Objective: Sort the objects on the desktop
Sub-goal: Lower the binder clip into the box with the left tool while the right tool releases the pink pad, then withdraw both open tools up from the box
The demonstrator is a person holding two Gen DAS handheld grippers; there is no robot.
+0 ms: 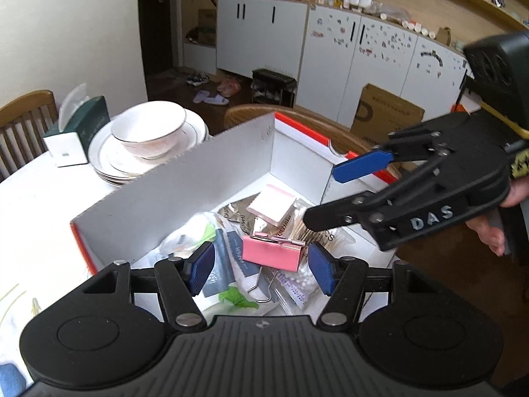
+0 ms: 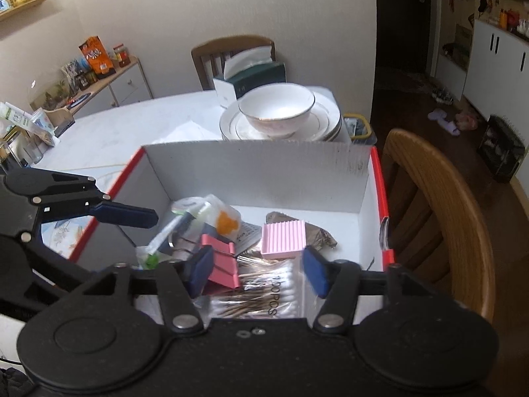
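A white desk (image 2: 132, 122) is seen carrying a red-edged cardboard box (image 2: 251, 162). Both the left tongs (image 1: 261, 268) and right tongs (image 2: 256, 269) are held wide, empty, above it. Inside, a pink binder clip (image 1: 272, 253) is lain among cotton swabs (image 2: 264, 294).

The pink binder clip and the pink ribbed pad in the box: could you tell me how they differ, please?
The pink binder clip is a deeper pink with smooth folded faces and silver wire handles; the pink ribbed pad is paler, a flat block with a grooved top. The clip lies partly over the cotton swab pack, while the pad sits further back. Both rest loose in the white box, held by neither gripper.
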